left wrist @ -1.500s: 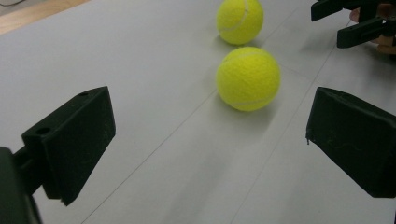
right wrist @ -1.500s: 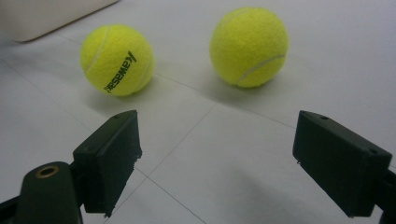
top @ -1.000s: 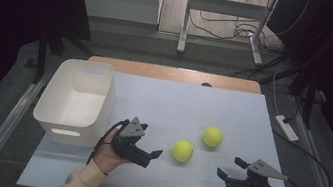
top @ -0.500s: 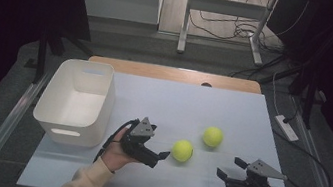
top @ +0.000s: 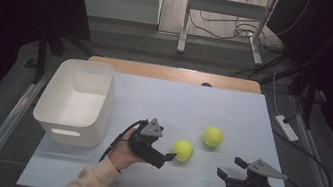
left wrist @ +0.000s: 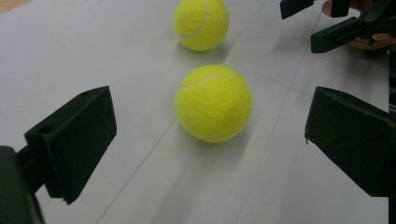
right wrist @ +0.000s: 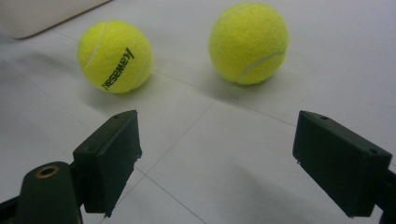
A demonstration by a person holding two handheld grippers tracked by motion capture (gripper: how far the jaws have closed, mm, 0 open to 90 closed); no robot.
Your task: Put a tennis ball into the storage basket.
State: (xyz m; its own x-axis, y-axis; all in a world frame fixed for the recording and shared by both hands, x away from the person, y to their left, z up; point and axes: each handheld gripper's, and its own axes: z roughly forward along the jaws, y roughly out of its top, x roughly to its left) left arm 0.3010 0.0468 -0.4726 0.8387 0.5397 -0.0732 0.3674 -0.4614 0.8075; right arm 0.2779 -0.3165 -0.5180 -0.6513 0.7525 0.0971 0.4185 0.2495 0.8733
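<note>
Starting at the left edge of the worktop, we see a white bin standing empty, its long side running toward the back edge. Just to its right, near the front edge, our left gripper points toward the nearer tennis ball; its jaws stand wide apart, with nothing between them yet. In the left gripper view that ball sits centred ahead of the two black jaws, just short of them, resting free on the worktop.

Further right and a little toward the back edge lies the second tennis ball, near the first but not touching it. At the front right corner our right gripper rests low, jaws also spread and empty, aimed back at both balls; in its own view the printed ball lies at left and the plain one at right.

We judge the ball to be light, with a felt cover that gives good friction and a shell that yields a little under pressure, so it should neither slip nor break. It will roll at a nudge, though. We would take it across its widest part, one jaw on each side, level with its middle, closing evenly so it is not pushed away toward the other ball.
</note>
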